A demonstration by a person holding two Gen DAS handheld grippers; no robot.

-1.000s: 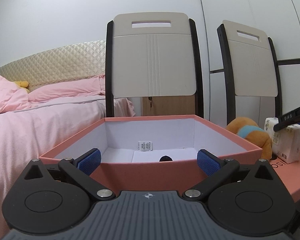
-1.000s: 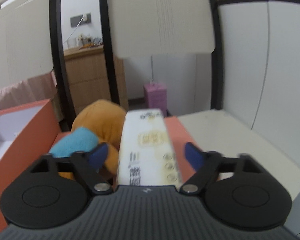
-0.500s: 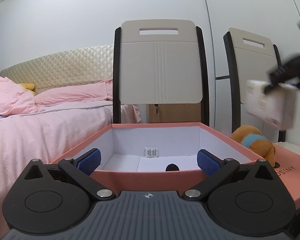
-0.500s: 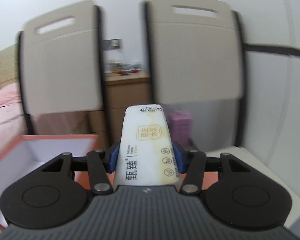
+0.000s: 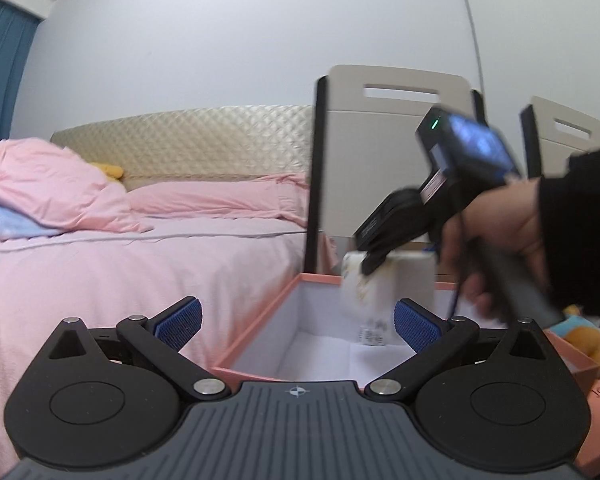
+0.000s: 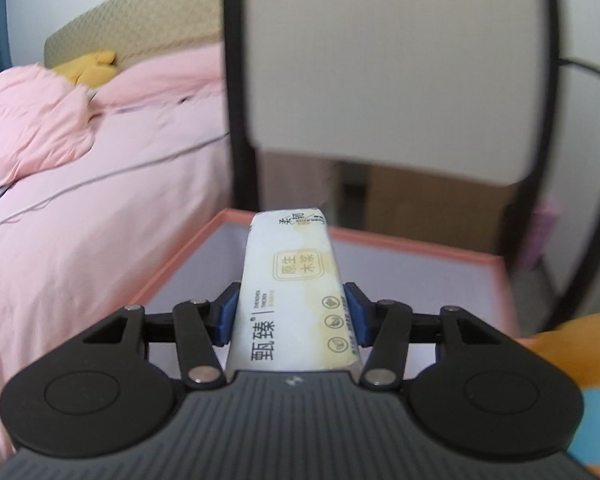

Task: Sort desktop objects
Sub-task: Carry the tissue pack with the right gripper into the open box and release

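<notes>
Moved: right gripper (image 6: 292,320) has carried white plastic-wrapped tissue pack (image 6: 296,300) over open salmon-pink cardboard box (image 6: 420,246).
Right fingers: clamped on pack.
Left gripper (image 5: 296,320): fingers wide, empty.
Implication: release likely next.

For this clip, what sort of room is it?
Most likely a bedroom: a bed with pink bedding and a quilted headboard, with chair backs behind the pink box.

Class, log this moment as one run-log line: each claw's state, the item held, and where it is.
right claw: shut on tissue pack | pack over open pink box | left claw: open, empty, at box's near edge
</notes>
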